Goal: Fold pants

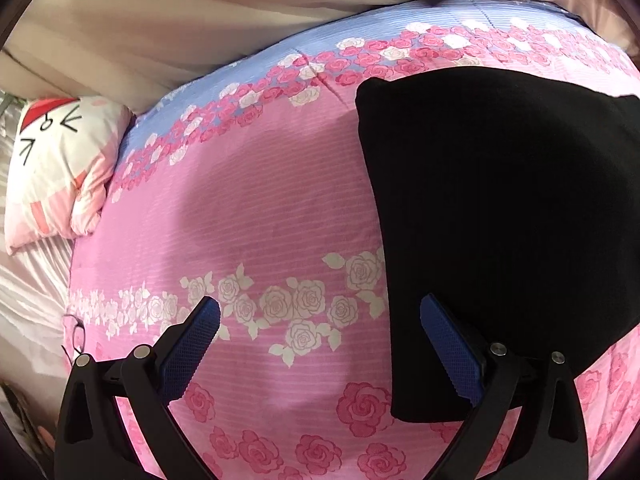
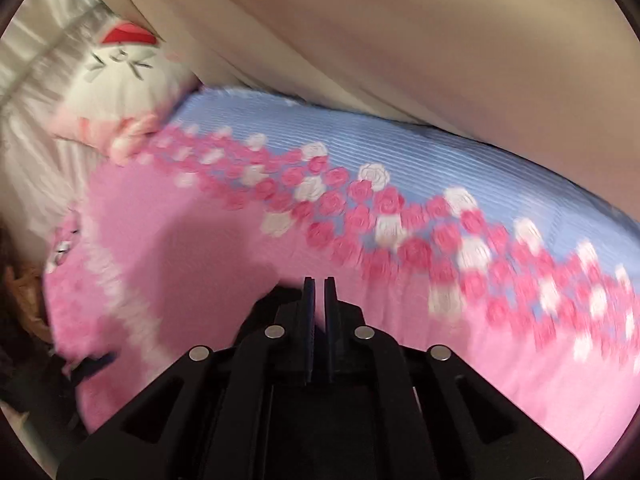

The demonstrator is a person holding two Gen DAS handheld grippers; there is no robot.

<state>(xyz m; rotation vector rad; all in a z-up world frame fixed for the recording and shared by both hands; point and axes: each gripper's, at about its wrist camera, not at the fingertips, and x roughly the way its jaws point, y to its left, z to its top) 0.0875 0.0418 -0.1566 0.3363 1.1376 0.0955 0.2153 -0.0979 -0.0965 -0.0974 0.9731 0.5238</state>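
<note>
Left gripper [image 1: 320, 334], nearest the onlooker: fingers [image 1: 192, 344] spread wide and holding nothing. It hovers over the bedspread [image 1: 248, 208] at the near left corner of the pants [image 1: 500, 220], its right-hand finger overlapping the dark cloth in the left wrist view. Whether that finger touches the cloth cannot be told.

Right gripper [image 2: 319, 304]: fingers drawn almost together with only a thin slit between them. No cloth shows between them in the right wrist view. The picture is blurred, so the gripper is probably in motion, and the pants do not appear in this view.

Pants: black, lying flat on the pink rose-printed bedspread as a compact, roughly rectangular block with clean left and near edges. The shape suggests at least one fold is already made; the far and right edges run out of view, so the full outline cannot be judged.

Beyond the pants, the bedspread turns pale blue past a band of roses. To the left of the pants, at the bed's edge, lies a cartoon-face pillow [image 1: 60, 172]. Behind all this rises a beige wall [image 1: 160, 20].

Step in hand, as judged: between folds, with neither gripper holding cloth. The next move calls for the left fingers to close on the near corner, the right gripper to open and take a matching edge, and both to carry it over evenly.
</note>
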